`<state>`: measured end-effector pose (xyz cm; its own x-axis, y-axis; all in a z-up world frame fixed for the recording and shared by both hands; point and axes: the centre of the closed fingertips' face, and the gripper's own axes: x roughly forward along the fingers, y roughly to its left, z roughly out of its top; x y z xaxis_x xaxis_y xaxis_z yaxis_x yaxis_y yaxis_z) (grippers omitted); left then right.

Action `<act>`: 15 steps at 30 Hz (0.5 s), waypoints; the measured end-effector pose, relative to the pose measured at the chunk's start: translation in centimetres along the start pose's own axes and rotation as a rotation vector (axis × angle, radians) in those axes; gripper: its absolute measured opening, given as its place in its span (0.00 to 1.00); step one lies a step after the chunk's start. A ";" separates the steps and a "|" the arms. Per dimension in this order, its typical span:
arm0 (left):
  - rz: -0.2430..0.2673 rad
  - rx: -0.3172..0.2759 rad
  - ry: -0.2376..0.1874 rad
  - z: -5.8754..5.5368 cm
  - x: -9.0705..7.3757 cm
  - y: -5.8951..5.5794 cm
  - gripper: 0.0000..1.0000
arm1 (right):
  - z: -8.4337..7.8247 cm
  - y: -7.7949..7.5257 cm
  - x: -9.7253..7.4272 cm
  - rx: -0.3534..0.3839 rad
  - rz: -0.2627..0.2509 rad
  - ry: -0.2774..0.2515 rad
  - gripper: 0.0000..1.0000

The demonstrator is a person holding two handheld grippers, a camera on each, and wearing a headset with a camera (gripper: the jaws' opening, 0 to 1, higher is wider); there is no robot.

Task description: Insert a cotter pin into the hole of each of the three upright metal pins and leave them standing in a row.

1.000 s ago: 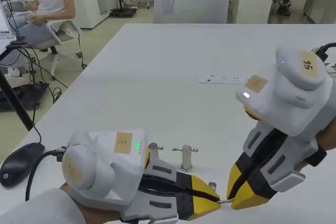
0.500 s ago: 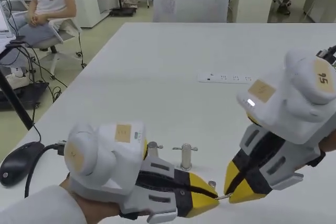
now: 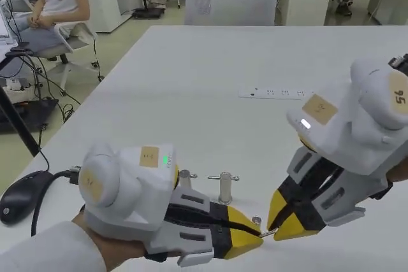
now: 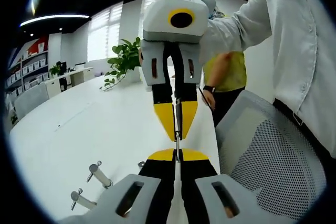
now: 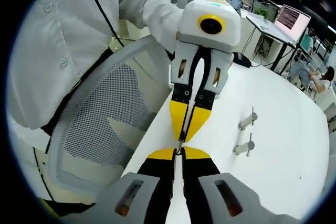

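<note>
— Where is the cotter pin (image 3: 268, 232) sitting?
— It's bridging the tongs. The left gripper (image 3: 252, 239) and right gripper (image 3: 275, 229) are both pinching it, jaws closed, just beside the nearest metal pin (image 3: 256, 221).
— Tricky?
— I'm guessing it's light, stiff and slippery, so gripping close to one end seems safest.

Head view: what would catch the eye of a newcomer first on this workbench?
The left gripper and the right gripper, both yellow-tipped, meet tip to tip low in the picture over the white table, both shut on one thin cotter pin between them. Just behind, one upright metal pin and a second metal pin stand side by side, each with a cotter pin through its top.
</note>
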<state>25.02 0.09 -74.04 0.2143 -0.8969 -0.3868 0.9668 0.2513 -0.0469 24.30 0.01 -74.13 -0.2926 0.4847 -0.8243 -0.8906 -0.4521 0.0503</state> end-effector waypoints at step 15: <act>0.003 0.114 0.106 -1.0 0.4 -0.1 0.00 | -0.5 0.6 0.5 0.191 0.074 -0.008 0.12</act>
<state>24.86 0.07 -75.09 0.2068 -0.8516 -0.4817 0.9771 0.2051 0.0569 23.83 -0.35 -74.78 -0.3614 0.4620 -0.8099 -0.9163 -0.3369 0.2167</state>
